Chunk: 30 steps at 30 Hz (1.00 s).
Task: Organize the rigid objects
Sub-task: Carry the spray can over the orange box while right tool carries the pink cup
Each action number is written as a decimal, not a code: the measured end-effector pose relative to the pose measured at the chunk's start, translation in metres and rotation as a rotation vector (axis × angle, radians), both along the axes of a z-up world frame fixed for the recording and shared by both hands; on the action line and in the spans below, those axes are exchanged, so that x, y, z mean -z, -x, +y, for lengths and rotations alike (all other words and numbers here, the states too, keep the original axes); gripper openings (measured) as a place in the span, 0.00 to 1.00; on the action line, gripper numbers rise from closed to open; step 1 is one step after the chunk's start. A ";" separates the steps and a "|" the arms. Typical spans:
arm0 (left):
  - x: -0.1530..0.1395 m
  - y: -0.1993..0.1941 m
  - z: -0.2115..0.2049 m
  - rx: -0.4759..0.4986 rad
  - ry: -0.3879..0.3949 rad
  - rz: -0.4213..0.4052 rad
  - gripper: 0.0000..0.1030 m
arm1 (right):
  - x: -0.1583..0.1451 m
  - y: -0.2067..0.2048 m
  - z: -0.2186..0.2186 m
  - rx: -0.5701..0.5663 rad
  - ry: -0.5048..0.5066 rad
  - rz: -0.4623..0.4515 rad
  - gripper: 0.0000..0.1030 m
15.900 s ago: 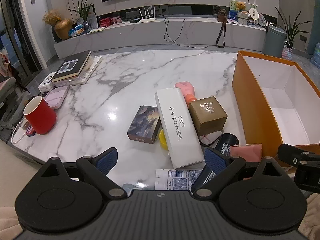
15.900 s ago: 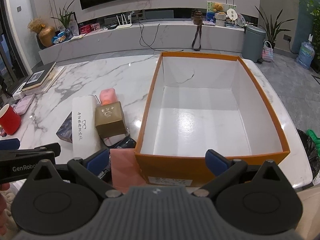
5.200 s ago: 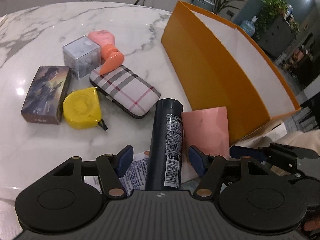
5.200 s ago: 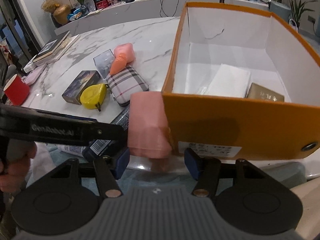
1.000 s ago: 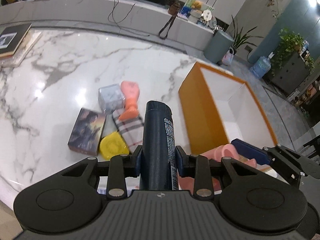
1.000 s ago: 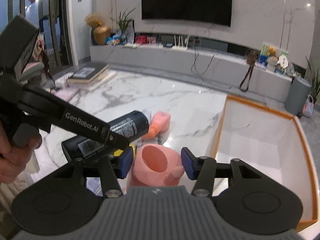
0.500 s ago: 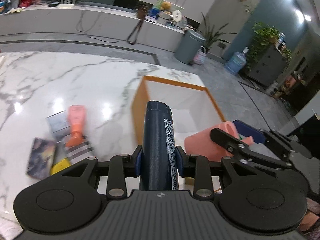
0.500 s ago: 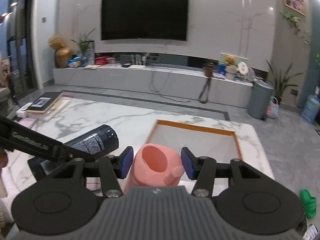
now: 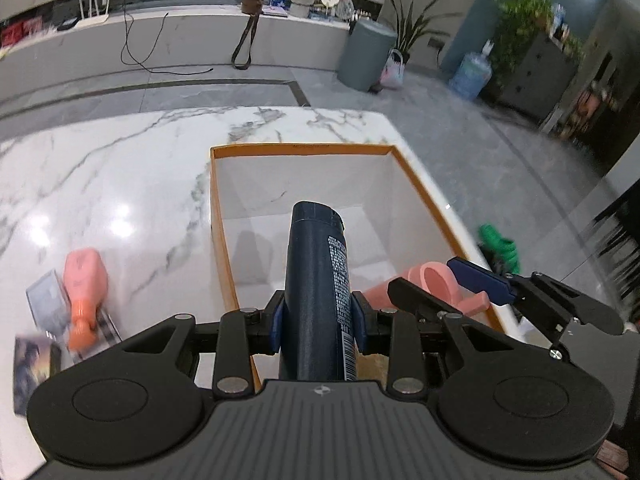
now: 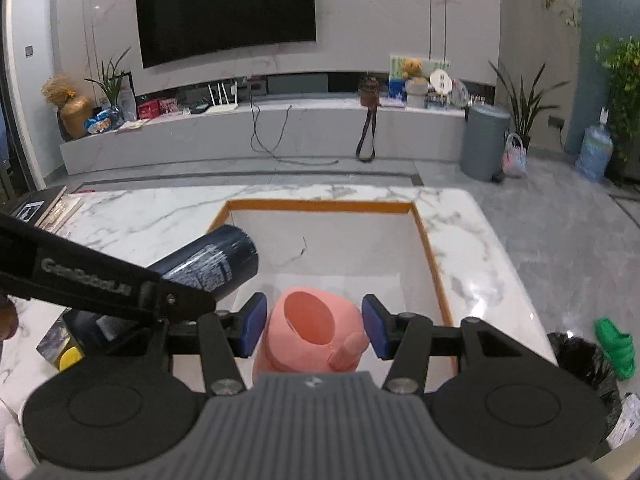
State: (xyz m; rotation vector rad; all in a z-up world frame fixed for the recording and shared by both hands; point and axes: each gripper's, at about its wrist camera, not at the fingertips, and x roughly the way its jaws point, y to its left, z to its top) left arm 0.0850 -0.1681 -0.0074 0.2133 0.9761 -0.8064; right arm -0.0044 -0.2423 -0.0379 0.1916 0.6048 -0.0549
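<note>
The dark bottle is held along the line of the left gripper, cap end forward, and hangs over the near part of the orange box. Judged from this pose, it is carried lengthwise so that it can be laid flat on the box floor. The blue pads press on both sides of the bottle body, so the jaws stand narrow and are closed on it.

The pink cup sits between the pads of the right gripper, mouth facing forward and up, handle stub toward the right pad. The jaws stand about half wide and grip the cup by its sides. In the left wrist view the cup is over the right-hand wall of the box, just beside the bottle. Both items appear positioned for release inside the box; neither rests on the floor of the box yet.

The part of the box floor in view is bare and white.

On the marble table, to the left of the box, several items remain outside it: a salmon-coloured bottle lying flat, a small clear box touching it, and a dark picture box at the frame edge. These look like the remaining work.
</note>
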 end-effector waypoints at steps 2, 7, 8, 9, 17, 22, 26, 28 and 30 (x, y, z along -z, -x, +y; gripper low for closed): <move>0.006 -0.006 -0.009 -0.004 -0.035 -0.015 0.36 | 0.004 -0.011 -0.002 -0.005 0.000 0.012 0.51; 0.016 -0.023 -0.026 -0.023 -0.098 -0.034 0.36 | 0.016 -0.037 -0.004 -0.008 0.009 0.041 0.51; 0.019 -0.025 -0.030 -0.025 -0.110 -0.038 0.36 | 0.019 -0.041 -0.005 -0.010 0.009 0.046 0.51; 0.022 -0.026 -0.033 -0.025 -0.121 -0.042 0.36 | 0.021 -0.044 -0.005 -0.008 0.020 0.051 0.51; 0.039 -0.018 -0.047 0.009 -0.212 -0.102 0.36 | 0.038 -0.052 -0.008 0.005 0.074 0.116 0.51; 0.045 -0.012 -0.050 0.022 -0.253 -0.125 0.36 | 0.041 -0.051 -0.003 0.000 0.109 0.147 0.51; 0.046 -0.013 -0.047 0.012 -0.260 -0.116 0.36 | 0.041 -0.049 0.000 -0.007 0.124 0.146 0.51; 0.047 -0.014 -0.045 0.007 -0.254 -0.107 0.36 | 0.040 -0.049 0.001 -0.009 0.127 0.145 0.51; 0.046 -0.015 -0.045 0.008 -0.249 -0.108 0.36 | 0.041 -0.048 0.000 -0.008 0.124 0.144 0.51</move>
